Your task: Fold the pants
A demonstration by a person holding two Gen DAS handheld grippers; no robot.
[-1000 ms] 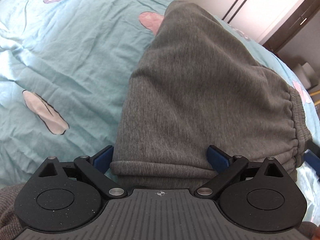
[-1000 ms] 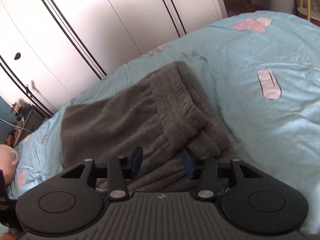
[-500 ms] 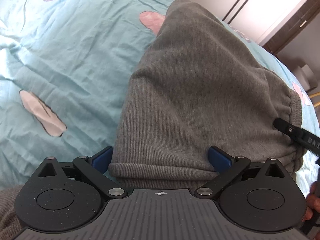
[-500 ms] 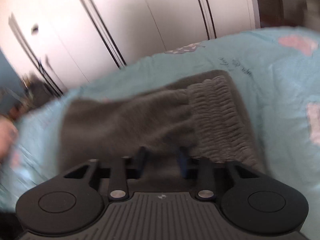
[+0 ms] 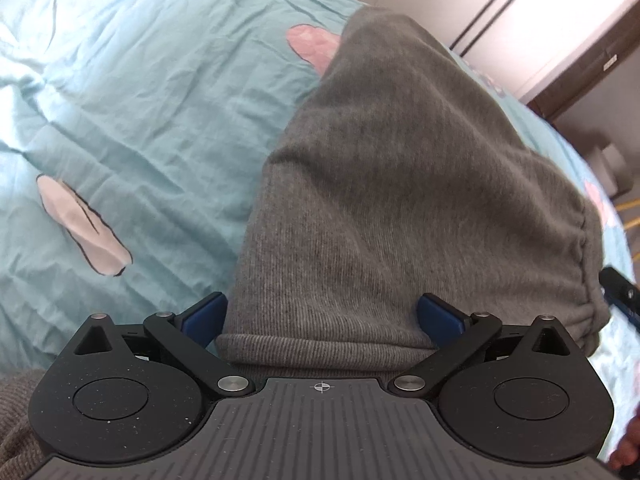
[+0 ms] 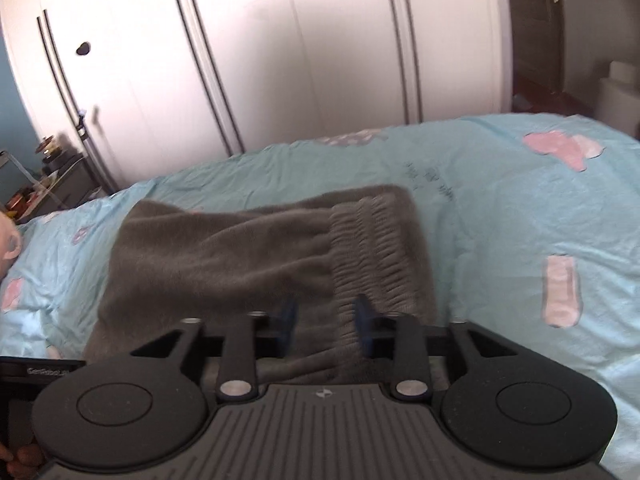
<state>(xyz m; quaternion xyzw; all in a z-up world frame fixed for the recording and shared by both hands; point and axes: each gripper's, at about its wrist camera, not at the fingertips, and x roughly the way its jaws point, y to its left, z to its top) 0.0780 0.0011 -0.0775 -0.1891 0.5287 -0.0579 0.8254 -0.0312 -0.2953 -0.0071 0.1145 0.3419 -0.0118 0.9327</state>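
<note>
Since a second ago: my right gripper (image 6: 325, 322) has swung up and squared onto the waistband (image 6: 376, 256), which earlier lay bunched and skewed under it; my left gripper (image 5: 320, 316) has hardly shifted.
Pants: the grey pants (image 5: 400, 184) lie folded on the teal bedsheet (image 5: 140, 100), the ribbed fold edge (image 5: 320, 346) nearest my left gripper, the waistband on the side away from it.
Left gripper: spread wide, one blue finger at each side of the fold edge, nothing pinched between them.
Right gripper: part-way apart over the waistband seam; fabric shows between the fingers, and I judge they are not clamped on it, though blur leaves some doubt.
Risk, single layer: if I close the left fingers at this width they may bunch only the top layer, and the lower one would stay behind and undo the fold.
Risk, uneven lift: the right view is blurred with motion; closing while moving could catch the gathers off-centre and pull the waistband askew from the fold edge.
Risk, drag: the sheet beside the fold edge is loose and creased, so a low pass could snag it along with the cloth.
Step, as I judge it: taking hold at both ends for the next fold.
</note>
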